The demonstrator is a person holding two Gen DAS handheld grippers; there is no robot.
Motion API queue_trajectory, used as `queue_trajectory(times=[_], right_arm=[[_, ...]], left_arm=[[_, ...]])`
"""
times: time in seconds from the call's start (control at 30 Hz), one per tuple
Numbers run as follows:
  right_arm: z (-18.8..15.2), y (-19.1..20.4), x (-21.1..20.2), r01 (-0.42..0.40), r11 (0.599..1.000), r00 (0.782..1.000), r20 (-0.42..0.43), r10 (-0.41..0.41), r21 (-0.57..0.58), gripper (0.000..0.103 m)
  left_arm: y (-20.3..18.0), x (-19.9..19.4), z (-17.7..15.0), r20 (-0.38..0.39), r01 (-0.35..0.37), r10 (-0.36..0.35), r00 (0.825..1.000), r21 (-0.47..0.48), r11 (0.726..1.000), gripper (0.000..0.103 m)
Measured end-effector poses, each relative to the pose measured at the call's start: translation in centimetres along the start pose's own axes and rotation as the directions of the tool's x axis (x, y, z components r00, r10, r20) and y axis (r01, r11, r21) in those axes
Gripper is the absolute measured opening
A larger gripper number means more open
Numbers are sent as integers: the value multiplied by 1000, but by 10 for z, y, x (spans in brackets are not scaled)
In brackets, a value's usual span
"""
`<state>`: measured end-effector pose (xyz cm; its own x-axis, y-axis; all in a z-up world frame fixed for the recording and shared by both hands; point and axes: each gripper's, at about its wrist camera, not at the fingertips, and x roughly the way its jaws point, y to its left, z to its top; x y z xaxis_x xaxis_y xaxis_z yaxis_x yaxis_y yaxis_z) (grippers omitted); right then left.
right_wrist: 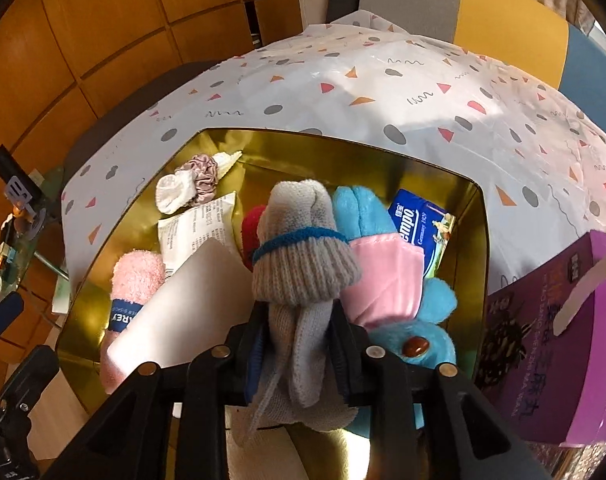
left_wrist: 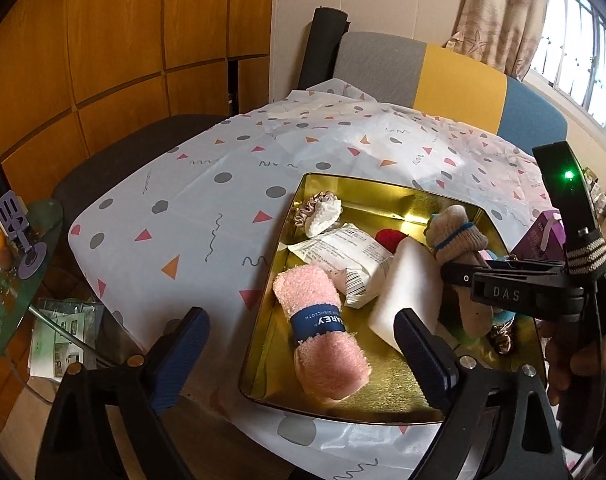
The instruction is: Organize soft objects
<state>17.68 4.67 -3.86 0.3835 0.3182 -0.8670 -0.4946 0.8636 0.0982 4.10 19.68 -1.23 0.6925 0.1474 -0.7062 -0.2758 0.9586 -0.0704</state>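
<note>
Between the fingers of my right gripper [right_wrist: 299, 344] sits the rolled grey sock bundle [right_wrist: 303, 264], pinched at its loose lower half, jaws narrow and pressing the knit. It hangs over the gold tin [right_wrist: 469, 216], above the blue plush toy [right_wrist: 403, 304]. Light, limp and compressible, it should be held near the blue band. My left gripper [left_wrist: 303, 344] stands wide and empty over the tin's near side, above the pink dishcloth roll [left_wrist: 323, 328].
</note>
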Motion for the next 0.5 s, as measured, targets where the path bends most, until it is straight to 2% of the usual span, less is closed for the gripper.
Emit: queue_trajectory(times=[0.17, 0.27, 0.37, 0.5], right_arm=[[-6, 3, -17, 9, 1000, 998, 64, -10, 12, 46], [-8, 8, -32, 36, 999, 993, 117, -35, -5, 68], [-12, 9, -51, 55, 998, 982, 181, -55, 8, 72], [-24, 4, -74, 86, 995, 966, 240, -96, 52, 73]], left_arm=[[-3, -7, 1, 15, -7, 7, 1000, 1, 1000, 102], [-5, -12, 0, 26, -9, 9, 1000, 6, 1000, 102], [-10, -18, -1, 38, -11, 11, 999, 15, 1000, 103], [-17, -28, -4, 58, -15, 13, 998, 29, 999, 103]])
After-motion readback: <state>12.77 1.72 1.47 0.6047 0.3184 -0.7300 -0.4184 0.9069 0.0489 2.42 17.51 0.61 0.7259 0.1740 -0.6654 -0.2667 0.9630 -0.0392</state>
